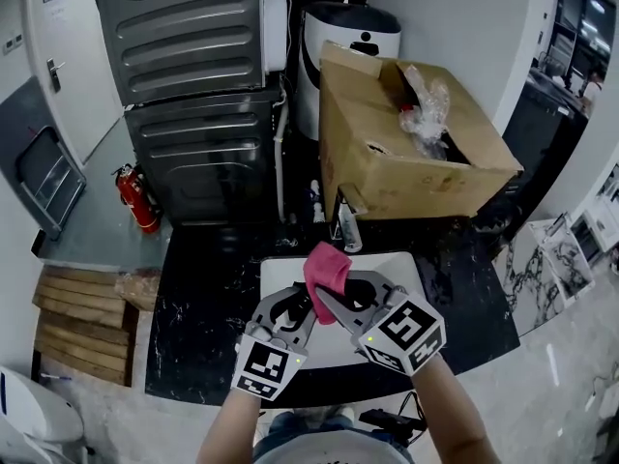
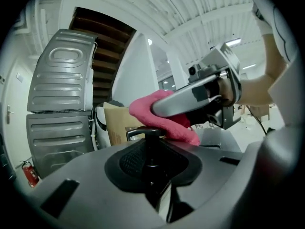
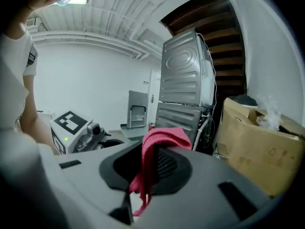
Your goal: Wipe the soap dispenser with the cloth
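Note:
My left gripper (image 2: 151, 162) is shut on the soap dispenser (image 2: 146, 134), whose black pump head stands up between the jaws with the bottle body below them. The pink cloth (image 1: 324, 272) hangs from my right gripper (image 1: 332, 300), which is shut on it. In the left gripper view the cloth (image 2: 164, 116) lies against the pump head from behind, with the right gripper (image 2: 202, 99) above it. From the right gripper view the cloth (image 3: 155, 144) drapes over the jaws, and the left gripper's marker cube (image 3: 71, 122) is at the left. In the head view both grippers meet over the white sink (image 1: 280, 280).
A black marble counter (image 1: 208, 303) surrounds the sink, with a faucet (image 1: 347, 226) at its back. Behind stand an open cardboard box (image 1: 406, 148), a white bin (image 1: 350, 37) and stacked grey machines (image 1: 193, 95). A red fire extinguisher (image 1: 140, 199) stands on the floor at left.

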A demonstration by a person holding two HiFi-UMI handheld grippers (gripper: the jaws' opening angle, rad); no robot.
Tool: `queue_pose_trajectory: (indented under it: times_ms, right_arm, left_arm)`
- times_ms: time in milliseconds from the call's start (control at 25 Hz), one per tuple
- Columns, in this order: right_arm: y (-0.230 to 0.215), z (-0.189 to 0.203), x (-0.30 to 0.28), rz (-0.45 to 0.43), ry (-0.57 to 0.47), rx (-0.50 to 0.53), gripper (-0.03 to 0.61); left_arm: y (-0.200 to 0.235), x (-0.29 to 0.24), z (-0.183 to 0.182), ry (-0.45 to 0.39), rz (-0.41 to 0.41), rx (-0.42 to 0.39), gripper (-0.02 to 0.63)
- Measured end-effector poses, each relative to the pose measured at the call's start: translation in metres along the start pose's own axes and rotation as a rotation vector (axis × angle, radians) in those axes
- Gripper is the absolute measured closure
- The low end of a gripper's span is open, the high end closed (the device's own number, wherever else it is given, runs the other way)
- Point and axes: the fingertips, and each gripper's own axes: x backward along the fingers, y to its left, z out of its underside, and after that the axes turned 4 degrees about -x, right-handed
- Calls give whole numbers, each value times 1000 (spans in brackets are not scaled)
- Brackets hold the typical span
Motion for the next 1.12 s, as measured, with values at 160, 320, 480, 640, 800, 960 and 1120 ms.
queue_pose_trajectory:
  times_ms: [160, 320, 480, 640, 800, 960, 1120]
  right_arm:
    - [3, 0, -6, -47, 50, 58, 531]
    - [5, 0, -20, -99, 102, 93, 529]
    - [2, 6, -27, -124, 138, 71, 531]
    - [-3, 9, -15, -118, 135, 29, 529]
    - [-14, 13, 2, -89, 113, -23, 531]
    - [-25, 33, 17, -14, 151, -23, 531]
    - [-30, 39, 35, 84, 87, -46, 529]
  left_arm:
    - [-8, -5, 3, 22, 44, -50, 525]
    - [-23, -12, 8, 76, 84, -200, 525]
    - [-32, -14, 15, 113, 91, -273, 523]
    - [-25, -10, 14, 78, 77, -171, 523]
    - [-12, -6, 5, 27, 52, -41, 525]
    - [4, -3, -5, -31, 24, 88, 525]
    - [29, -3, -22, -67, -22, 218, 525]
